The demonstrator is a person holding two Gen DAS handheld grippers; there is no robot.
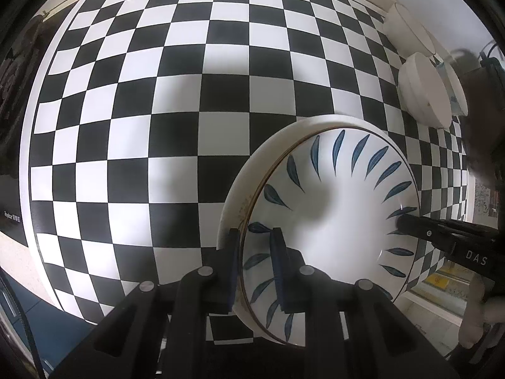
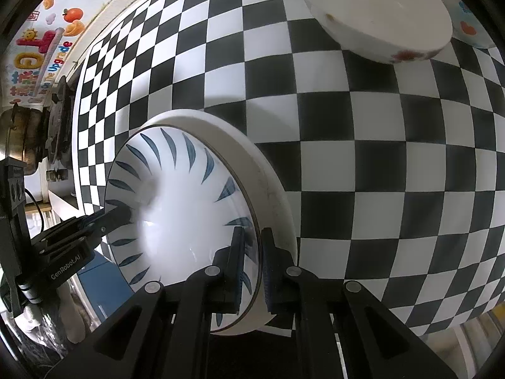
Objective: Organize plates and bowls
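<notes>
A white bowl with blue leaf marks point(image 1: 334, 208) is held over the checkered cloth point(image 1: 157, 94). My left gripper point(image 1: 257, 271) is shut on its near rim, one finger inside, one outside. My right gripper point(image 1: 401, 221) grips the opposite rim in the left wrist view. In the right wrist view the same bowl point(image 2: 180, 202) sits between my right gripper's point(image 2: 254, 271) fingers, shut on the rim, and the left gripper point(image 2: 123, 213) holds the far rim.
White bowls point(image 1: 423, 91) stand at the right of the cloth, one more behind point(image 1: 407, 25). A white bowl with red marks point(image 2: 378, 12) is at the top right. A stove with a pot point(image 2: 28, 139) lies to the left.
</notes>
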